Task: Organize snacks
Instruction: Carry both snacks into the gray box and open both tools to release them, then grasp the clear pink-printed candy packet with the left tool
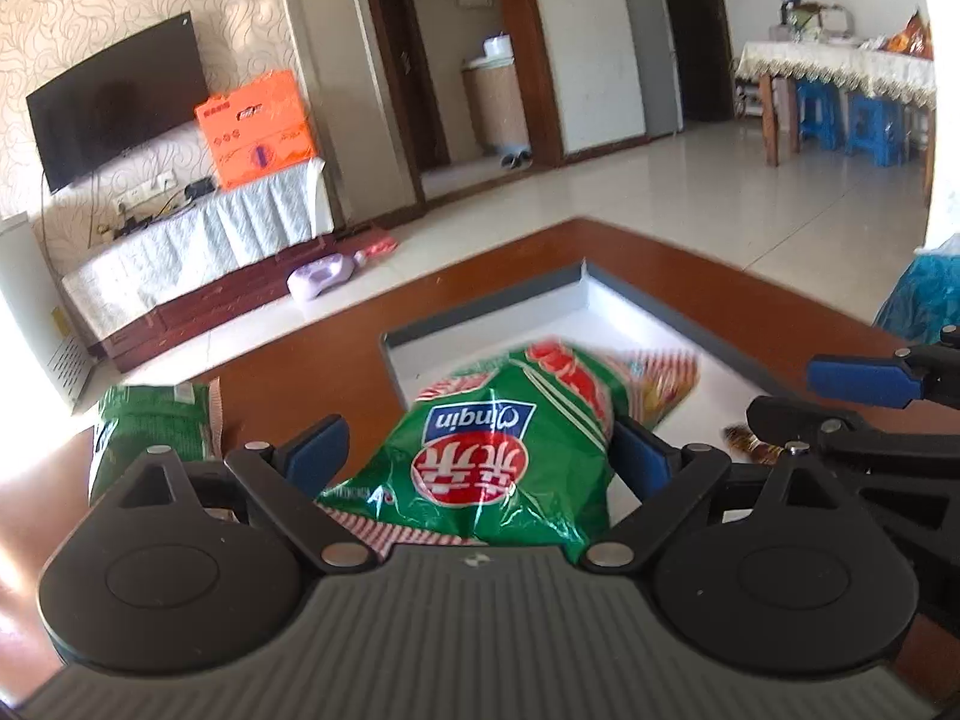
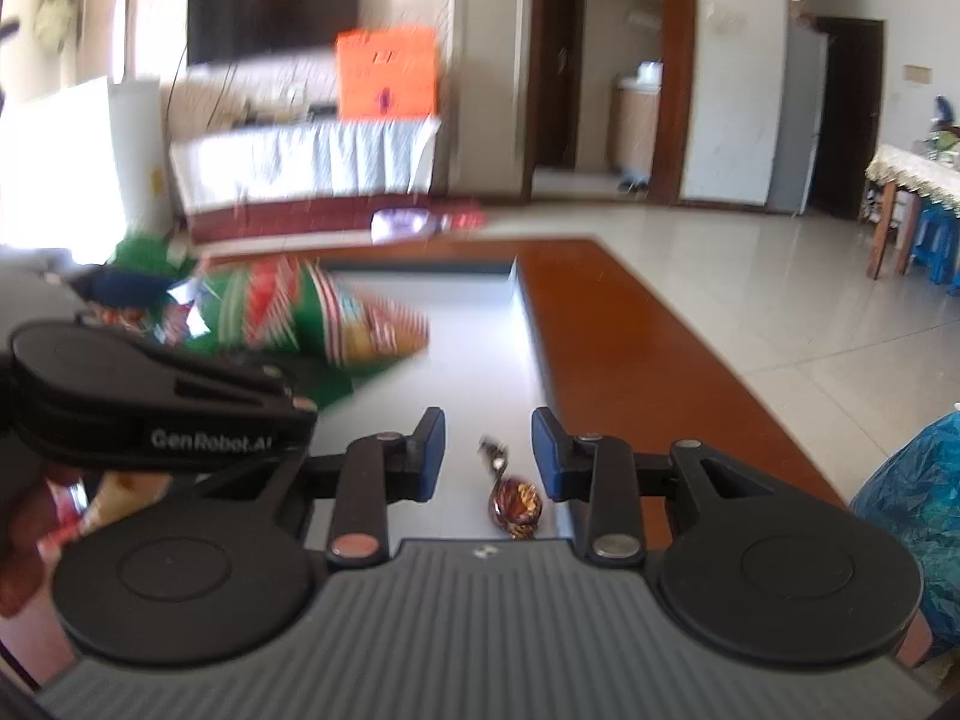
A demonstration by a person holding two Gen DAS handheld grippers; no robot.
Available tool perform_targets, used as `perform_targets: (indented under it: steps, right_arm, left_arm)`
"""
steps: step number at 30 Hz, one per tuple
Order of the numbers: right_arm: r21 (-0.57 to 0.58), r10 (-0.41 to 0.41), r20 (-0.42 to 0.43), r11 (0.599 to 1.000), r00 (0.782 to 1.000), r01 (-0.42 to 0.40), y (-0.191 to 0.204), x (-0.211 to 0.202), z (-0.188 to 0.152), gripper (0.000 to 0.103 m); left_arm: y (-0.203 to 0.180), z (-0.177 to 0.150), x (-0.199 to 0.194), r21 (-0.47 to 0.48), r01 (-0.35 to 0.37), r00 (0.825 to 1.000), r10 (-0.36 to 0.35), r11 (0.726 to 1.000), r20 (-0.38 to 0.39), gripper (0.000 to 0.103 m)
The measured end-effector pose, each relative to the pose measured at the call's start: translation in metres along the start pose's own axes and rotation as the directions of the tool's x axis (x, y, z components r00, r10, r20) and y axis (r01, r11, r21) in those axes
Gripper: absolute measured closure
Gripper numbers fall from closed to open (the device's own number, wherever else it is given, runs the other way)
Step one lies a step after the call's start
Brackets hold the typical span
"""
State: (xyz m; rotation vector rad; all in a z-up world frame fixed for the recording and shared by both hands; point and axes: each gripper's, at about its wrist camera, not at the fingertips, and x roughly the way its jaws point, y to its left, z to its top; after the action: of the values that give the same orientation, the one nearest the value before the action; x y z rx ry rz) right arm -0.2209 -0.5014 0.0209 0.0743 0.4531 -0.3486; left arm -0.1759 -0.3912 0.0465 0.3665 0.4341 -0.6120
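Inside shallow white tray [image 1: 624,306], crinkly glossy green snack bag [image 1: 504,450], foil-wrapped candy [image 2: 515,503]

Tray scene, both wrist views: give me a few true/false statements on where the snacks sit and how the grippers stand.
1. The green snack bag lies partly in the grey tray. True.
2. The left gripper is clamped tight on the green snack bag. False: its jaws stand wide, and the left pad is clear of the bag.
3. A brown wrapped candy lies in the tray between the fingers of the right gripper. True.
4. The right gripper pinches the candy. False: its pads stand apart on either side, not touching it.
5. A second green bag lies inside the tray. False: it lies on the wooden table, left of the tray.
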Motion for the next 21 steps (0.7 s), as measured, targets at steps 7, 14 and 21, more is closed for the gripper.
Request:
perform_targets:
  steps: [7, 14, 21]
  right_arm:
    - [0.080, -0.041, 0.071, 0.996, 0.997, 0.036, -0.007, -0.017, 0.000, 0.068]
    - [0.086, -0.084, 0.112, 0.994, 0.990, 0.075, -0.010, -0.023, 0.001, 0.067]
    - [0.117, 0.008, 0.180, 0.993, 0.984, -0.029, -0.007, -0.043, 0.001, 0.067]
  left_arm:
    - [-0.003, 0.004, 0.001, -0.012, 0.034, 0.999, -0.034, 0.999, 0.004, 0.001]
    - [-0.004, -0.006, -0.018, -0.015, -0.008, 1.000, 0.009, 1.000, 0.028, 0.001]
    - [0.043, -0.034, -0.067, -0.123, -0.071, 0.997, 0.073, 0.990, 0.012, 0.001]
